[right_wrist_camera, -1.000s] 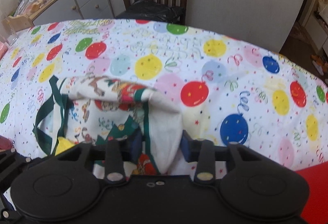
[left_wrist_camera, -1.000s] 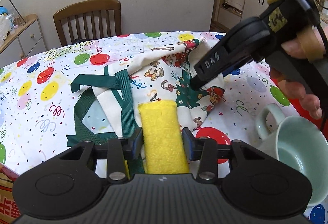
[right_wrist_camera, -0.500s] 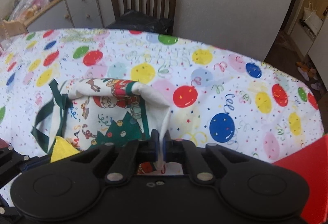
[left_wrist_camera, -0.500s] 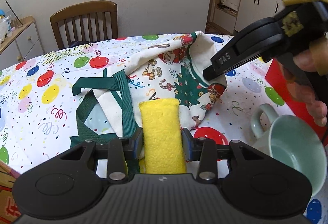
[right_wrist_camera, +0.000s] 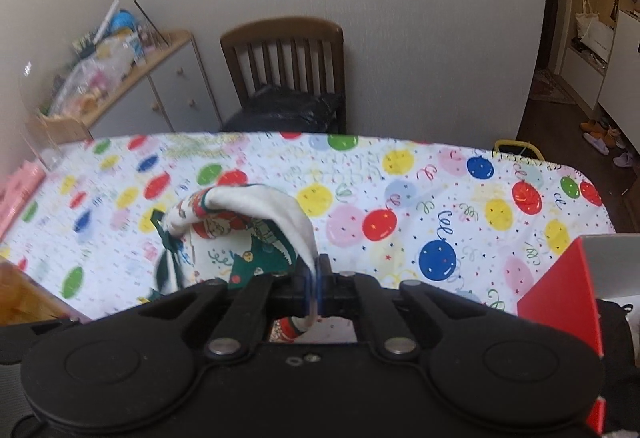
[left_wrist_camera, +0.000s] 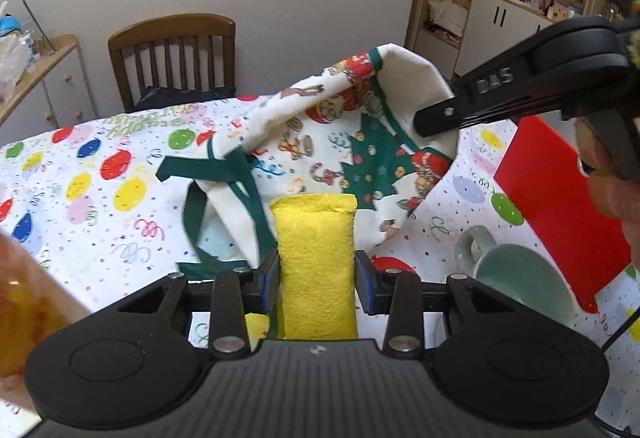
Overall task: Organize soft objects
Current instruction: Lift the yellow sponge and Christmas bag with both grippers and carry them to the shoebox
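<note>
We had the left gripper (left_wrist_camera: 316, 278) clamped on the yellow sponge (left_wrist_camera: 316, 258), long axis running straight ahead along the fingers, toward the bag. The right gripper (right_wrist_camera: 316, 278) was pinched tight on the rim of the Christmas-print tote bag (left_wrist_camera: 340, 141), holding that edge up off the table (right_wrist_camera: 400, 197). The bag mouth lay just ahead of the sponge, so the left hand was nearer. Green handles (left_wrist_camera: 224, 189) sprawled at the mouth, likely in the way. A green mug (left_wrist_camera: 520, 278) and a red box (left_wrist_camera: 560, 205) sat to the right, clear of the path.
</note>
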Demonstrator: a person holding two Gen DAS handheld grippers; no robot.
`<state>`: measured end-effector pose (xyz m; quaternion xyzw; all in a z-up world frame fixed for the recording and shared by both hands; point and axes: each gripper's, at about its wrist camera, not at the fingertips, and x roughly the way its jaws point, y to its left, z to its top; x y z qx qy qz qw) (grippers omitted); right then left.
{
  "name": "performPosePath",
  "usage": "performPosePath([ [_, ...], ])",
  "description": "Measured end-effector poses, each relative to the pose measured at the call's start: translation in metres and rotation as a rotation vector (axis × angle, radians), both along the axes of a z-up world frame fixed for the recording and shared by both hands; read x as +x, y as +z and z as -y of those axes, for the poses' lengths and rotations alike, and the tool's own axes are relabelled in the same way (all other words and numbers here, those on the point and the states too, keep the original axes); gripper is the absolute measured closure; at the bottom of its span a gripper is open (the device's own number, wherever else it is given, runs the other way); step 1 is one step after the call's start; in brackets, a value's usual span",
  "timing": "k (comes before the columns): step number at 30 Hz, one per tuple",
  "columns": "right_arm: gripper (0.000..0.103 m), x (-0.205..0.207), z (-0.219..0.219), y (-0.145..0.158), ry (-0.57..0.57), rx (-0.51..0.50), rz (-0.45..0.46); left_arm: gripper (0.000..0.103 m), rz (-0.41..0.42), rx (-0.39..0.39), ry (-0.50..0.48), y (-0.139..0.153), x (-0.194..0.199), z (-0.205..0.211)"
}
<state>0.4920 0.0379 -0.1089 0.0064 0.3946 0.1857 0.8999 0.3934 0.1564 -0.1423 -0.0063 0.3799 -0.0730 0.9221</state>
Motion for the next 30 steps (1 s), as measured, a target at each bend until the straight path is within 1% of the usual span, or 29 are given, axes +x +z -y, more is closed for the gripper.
performPosePath([
  [6, 0.101, -0.018, 0.013, 0.029, -0.037, 0.042, 0.047, 0.065, 0.027, 0.005, 0.024, 0.026, -0.015, -0.003],
  [12, 0.101, -0.038, 0.041, 0.061, -0.076, 0.078, 0.109, 0.065, 0.055, 0.012, 0.031, 0.054, -0.03, 0.001],
  [17, 0.101, -0.054, 0.066, 0.088, -0.101, 0.088, 0.177, 0.065, 0.074, 0.038, 0.038, 0.076, -0.04, 0.008],
  [24, 0.101, -0.077, 0.114, 0.128, -0.149, 0.13, 0.255, 0.065, 0.107, 0.065, 0.022, 0.105, -0.053, 0.029],
  [30, 0.101, -0.099, 0.16, 0.157, -0.162, 0.139, 0.295, 0.065, 0.125, 0.069, -0.01, 0.127, -0.061, 0.059],
])
